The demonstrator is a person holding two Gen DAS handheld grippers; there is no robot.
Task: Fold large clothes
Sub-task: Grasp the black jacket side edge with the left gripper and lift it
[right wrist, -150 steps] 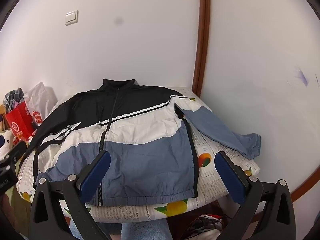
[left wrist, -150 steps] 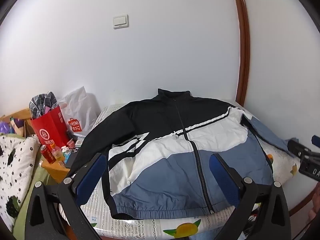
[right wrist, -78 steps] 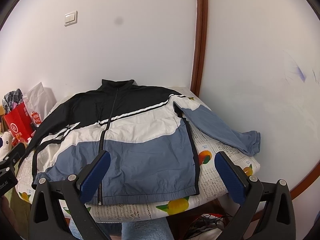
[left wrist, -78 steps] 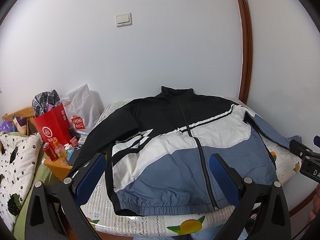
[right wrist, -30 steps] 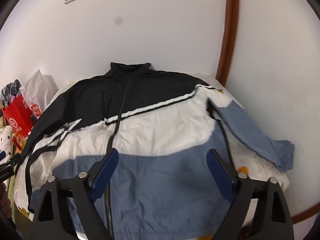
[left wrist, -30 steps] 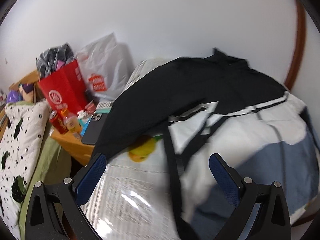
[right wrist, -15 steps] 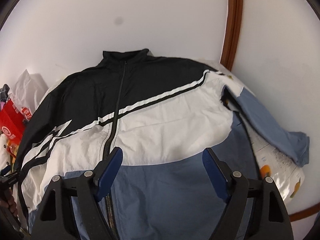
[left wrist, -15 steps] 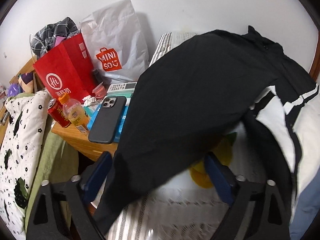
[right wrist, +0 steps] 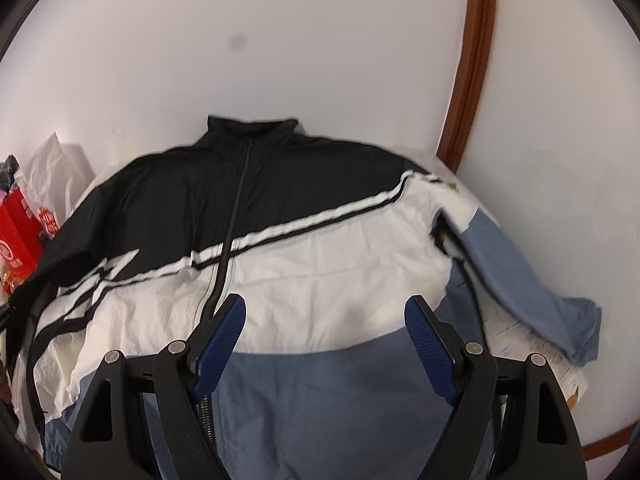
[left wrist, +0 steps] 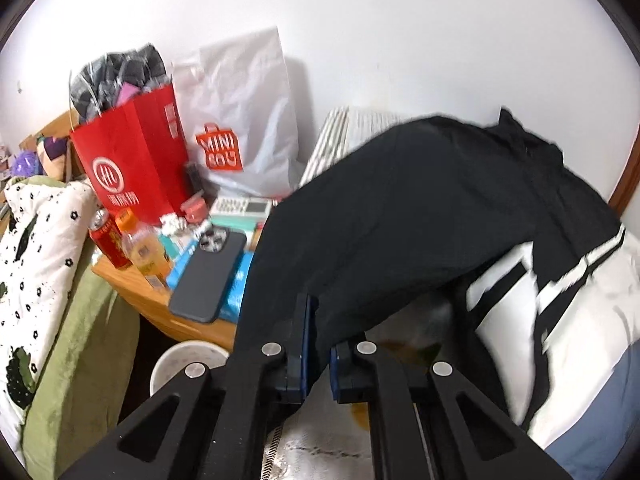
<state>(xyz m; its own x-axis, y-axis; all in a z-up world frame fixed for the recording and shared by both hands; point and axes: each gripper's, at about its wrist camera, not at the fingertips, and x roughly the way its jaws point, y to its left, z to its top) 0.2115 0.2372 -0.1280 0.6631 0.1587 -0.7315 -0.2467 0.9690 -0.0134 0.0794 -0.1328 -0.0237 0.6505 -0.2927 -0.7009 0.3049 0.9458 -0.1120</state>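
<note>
A black, white and blue zip jacket (right wrist: 320,264) lies face up on a small table, collar toward the wall. My left gripper (left wrist: 318,344) is shut on the jacket's black left sleeve (left wrist: 400,220), near its lower end, and the sleeve is raised off the table edge. My right gripper (right wrist: 326,320) is open and empty, hovering over the jacket's white and blue front. The blue right sleeve (right wrist: 516,264) lies spread out to the right.
A wooden side table (left wrist: 160,304) left of the jacket holds a dark phone (left wrist: 208,276), a red can (left wrist: 106,236), a bottle, a red bag (left wrist: 132,160) and a white MINISO bag (left wrist: 240,120). A white bucket (left wrist: 188,364) stands below. Walls stand close behind and to the right.
My left gripper swung left to the black sleeve and closed on it, lifting it. My right gripper moved forward over the jacket's front and stayed open.
</note>
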